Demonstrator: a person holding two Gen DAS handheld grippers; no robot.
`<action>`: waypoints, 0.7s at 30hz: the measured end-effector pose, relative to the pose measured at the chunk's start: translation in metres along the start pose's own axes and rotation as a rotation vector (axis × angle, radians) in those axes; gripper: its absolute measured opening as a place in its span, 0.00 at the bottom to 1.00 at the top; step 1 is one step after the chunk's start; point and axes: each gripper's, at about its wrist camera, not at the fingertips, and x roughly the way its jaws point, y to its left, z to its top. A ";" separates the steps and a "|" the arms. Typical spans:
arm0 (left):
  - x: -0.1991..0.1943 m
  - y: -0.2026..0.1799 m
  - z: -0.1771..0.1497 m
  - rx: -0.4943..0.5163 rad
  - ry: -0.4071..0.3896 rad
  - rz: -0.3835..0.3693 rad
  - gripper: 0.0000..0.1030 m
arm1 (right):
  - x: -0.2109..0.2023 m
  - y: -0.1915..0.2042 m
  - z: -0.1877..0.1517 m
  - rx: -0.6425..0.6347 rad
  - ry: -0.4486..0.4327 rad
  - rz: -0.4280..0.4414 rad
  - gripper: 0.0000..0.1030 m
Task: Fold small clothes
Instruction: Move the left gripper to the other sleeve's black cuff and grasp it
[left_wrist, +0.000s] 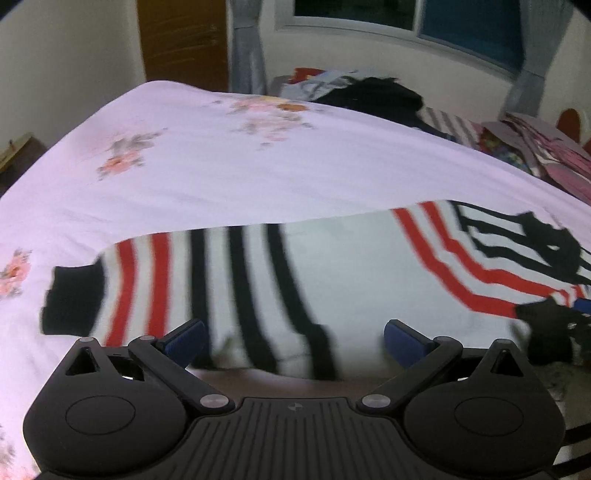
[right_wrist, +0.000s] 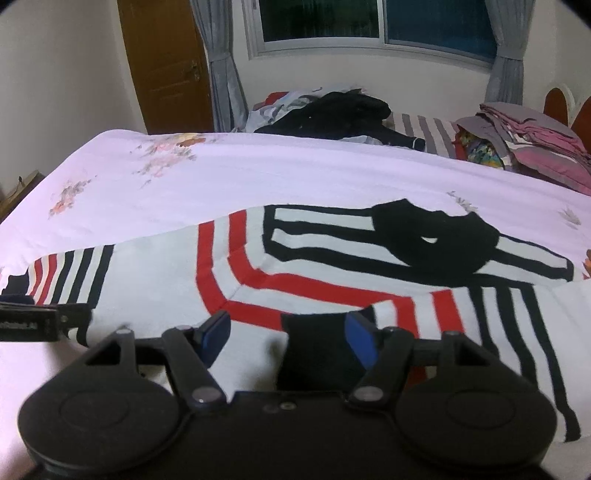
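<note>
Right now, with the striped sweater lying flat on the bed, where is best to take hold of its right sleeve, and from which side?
Probably the black cuff of the striped sweater. It lies folded inward on the body, directly between the open right tongs, so come from the near edge, low along the bed. The cuff is the thick, distinct sleeve end, easy to pinch alone.

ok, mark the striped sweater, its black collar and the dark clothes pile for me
striped sweater (right_wrist: 155, 291): right wrist view, plain white chest area.
black collar (right_wrist: 436, 236): right wrist view, middle of the black neck band.
dark clothes pile (right_wrist: 332, 114): right wrist view, top of the black heap by the window.
</note>
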 end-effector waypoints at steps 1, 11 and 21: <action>0.002 0.008 0.000 -0.009 0.001 0.011 0.99 | 0.001 0.002 0.001 -0.002 -0.002 -0.003 0.66; 0.020 0.086 -0.009 -0.127 0.043 0.082 0.99 | 0.013 0.018 0.005 -0.008 0.015 -0.005 0.66; 0.034 0.162 -0.040 -0.463 0.005 -0.070 0.99 | 0.015 0.004 0.001 0.017 0.029 -0.042 0.66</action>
